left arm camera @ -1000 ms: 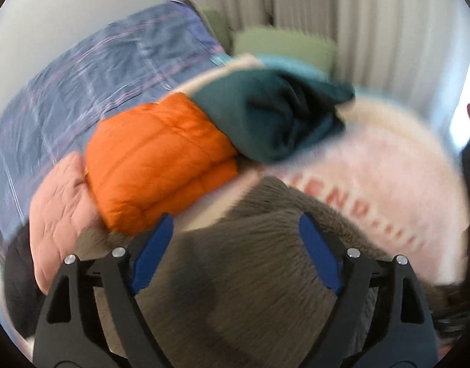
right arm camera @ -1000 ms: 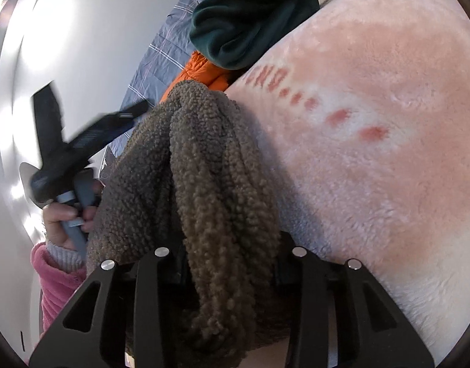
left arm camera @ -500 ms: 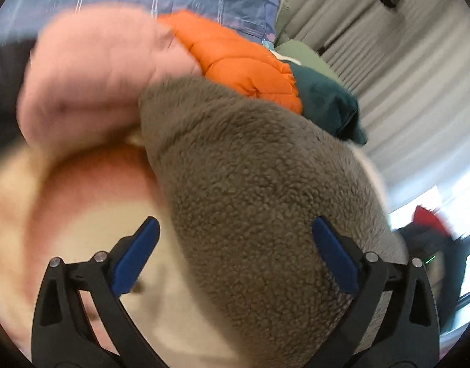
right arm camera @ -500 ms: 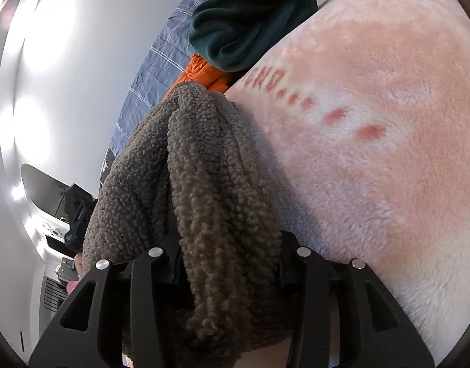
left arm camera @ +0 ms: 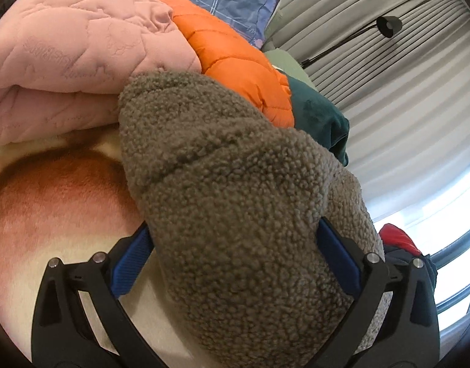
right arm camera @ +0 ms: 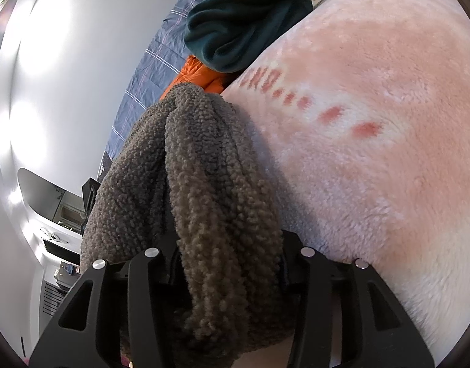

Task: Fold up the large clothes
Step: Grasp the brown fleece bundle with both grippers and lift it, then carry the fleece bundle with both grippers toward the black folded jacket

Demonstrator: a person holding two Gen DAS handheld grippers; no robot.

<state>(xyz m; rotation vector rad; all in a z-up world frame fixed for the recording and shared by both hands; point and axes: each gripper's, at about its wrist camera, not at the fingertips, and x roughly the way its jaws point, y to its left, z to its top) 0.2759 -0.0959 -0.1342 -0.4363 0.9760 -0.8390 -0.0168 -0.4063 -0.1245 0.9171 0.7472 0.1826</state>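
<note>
left hand-held gripper – closed on fleece | right hand-held gripper – clamped on same fleece | fleece over pink blanket

right gripper pads buried in brown fleece, blanket lettering partly hidden, red item unclear

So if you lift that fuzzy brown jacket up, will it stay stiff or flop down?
Probably flop. The brown fleece garment bunches into soft rolls where the right gripper pinches it, so it looks limp, not stiff. It bulges thickly between the left gripper fingers, so it is likely bulky yet light. Its curly pile looks grippy, so it probably won't slip out.
</note>
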